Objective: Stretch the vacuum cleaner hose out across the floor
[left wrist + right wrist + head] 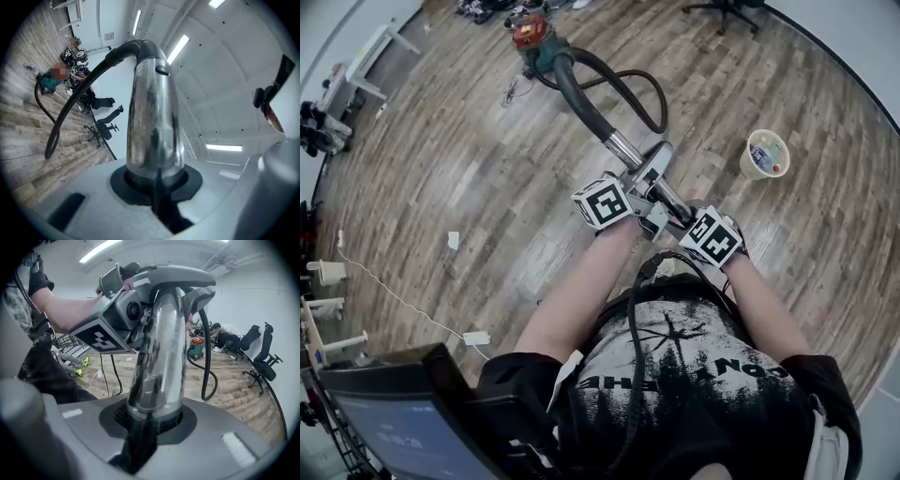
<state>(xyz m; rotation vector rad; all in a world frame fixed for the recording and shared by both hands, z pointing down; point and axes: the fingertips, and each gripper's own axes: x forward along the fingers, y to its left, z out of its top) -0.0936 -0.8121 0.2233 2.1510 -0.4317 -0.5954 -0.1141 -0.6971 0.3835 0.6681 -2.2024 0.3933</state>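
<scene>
Chrome tube is the point of grasp. The left tool is clenched on it, and the right tool is clenched on the same tube nearer the person's body. Both sets of jaws are seated around the metal with no visible gap.

Recommended conduct of the step:
- Hold both grips firm and draw the tube back from the canister along the hose's own line, so the slack pays out and does not kink.
- Pull low and evenly. A jerk would likely drag or tip the canister instead of straightening the hose.
- Keep the path clear of the tub standing on the floor off to the right tool's outer side.

Condition of the hose:
- It is black and flexible, and joins the tube at the grey handle just beyond the left tool.
- From there it runs ahead of both tools to the teal, red-topped canister, well apart from them.
- It is not yet straight — one loop bows out on the floor to the right of that line, roughly midway between the tools and the canister.
- Judgement: the stretch is partly made, and the loop is the remaining slack.
</scene>
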